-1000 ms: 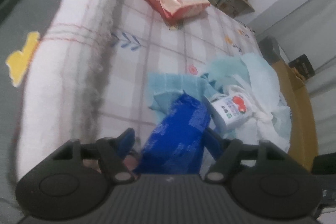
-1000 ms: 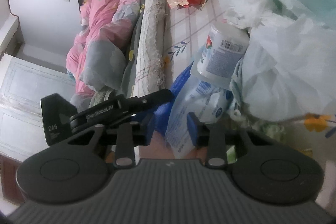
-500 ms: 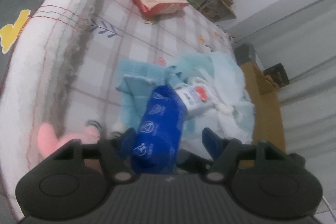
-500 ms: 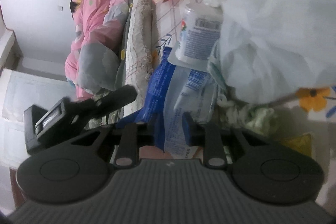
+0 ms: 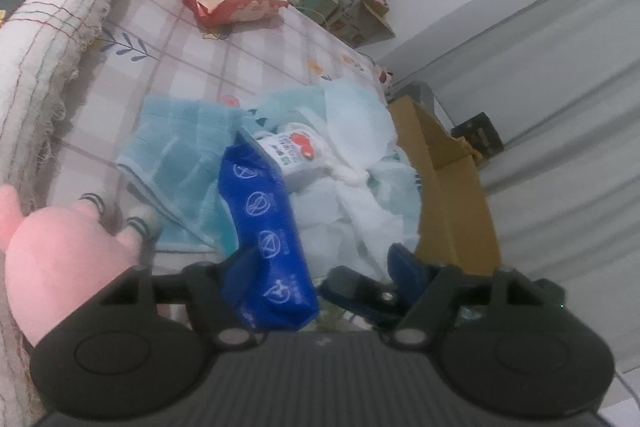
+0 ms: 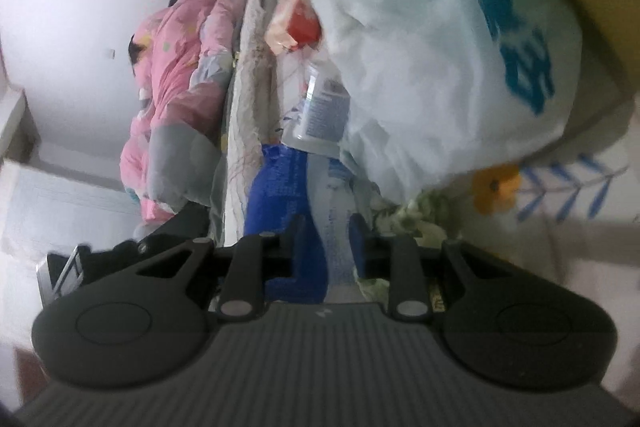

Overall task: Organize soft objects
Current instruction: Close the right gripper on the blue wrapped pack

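While the blue pack (image 6: 288,211) sits pinched at its near end between our right gripper (image 6: 325,241) pads, those jaws easing open, it looks light, squashy and slick. Our left gripper (image 5: 320,263) is spreading, pack against one pad only; we'd grip mid-body.

Soft, even daylight fills both views, with no hard shadows or glare. Both are motion-blurred, the right wrist view more so, especially the white plastic bag (image 6: 432,39) at upper right. Fisheye curvature bends the edges and darkens the corners.
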### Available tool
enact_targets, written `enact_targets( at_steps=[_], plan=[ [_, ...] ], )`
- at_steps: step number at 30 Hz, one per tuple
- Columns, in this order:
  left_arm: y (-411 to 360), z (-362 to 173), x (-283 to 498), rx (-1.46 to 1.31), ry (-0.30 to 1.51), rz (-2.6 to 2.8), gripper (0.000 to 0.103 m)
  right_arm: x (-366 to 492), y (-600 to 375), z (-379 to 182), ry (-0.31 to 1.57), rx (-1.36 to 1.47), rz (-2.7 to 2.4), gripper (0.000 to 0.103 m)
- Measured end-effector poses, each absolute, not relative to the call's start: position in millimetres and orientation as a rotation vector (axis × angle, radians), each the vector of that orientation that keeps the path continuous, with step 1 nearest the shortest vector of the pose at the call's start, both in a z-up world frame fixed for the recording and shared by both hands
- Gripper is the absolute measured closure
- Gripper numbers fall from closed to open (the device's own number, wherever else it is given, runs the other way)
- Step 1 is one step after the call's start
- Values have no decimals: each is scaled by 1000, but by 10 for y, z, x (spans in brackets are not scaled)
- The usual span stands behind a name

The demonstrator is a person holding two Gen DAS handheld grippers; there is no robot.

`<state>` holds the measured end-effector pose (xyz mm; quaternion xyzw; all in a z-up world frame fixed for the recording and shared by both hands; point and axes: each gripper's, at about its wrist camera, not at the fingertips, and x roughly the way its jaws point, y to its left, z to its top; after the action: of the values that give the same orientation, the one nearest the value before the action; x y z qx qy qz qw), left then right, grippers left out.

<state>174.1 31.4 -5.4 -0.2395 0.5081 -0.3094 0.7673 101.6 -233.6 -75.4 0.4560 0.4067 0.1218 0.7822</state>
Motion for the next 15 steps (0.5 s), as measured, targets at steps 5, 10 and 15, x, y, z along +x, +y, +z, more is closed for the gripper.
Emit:
enact_targets(
  at_steps=[5,10,15],
  plan=[
    [290,-24,1774,-540,1105,-698,31,1069,-2090,-338,873,681,314,47],
    [267,-37,1847,-566,1125,-718,31,1186,-1716,-176,918,415,377,40],
    [215,-65,1909,-583,1145,-746,31,1261,-1475,-226,957,252,364,40]
  ],
)
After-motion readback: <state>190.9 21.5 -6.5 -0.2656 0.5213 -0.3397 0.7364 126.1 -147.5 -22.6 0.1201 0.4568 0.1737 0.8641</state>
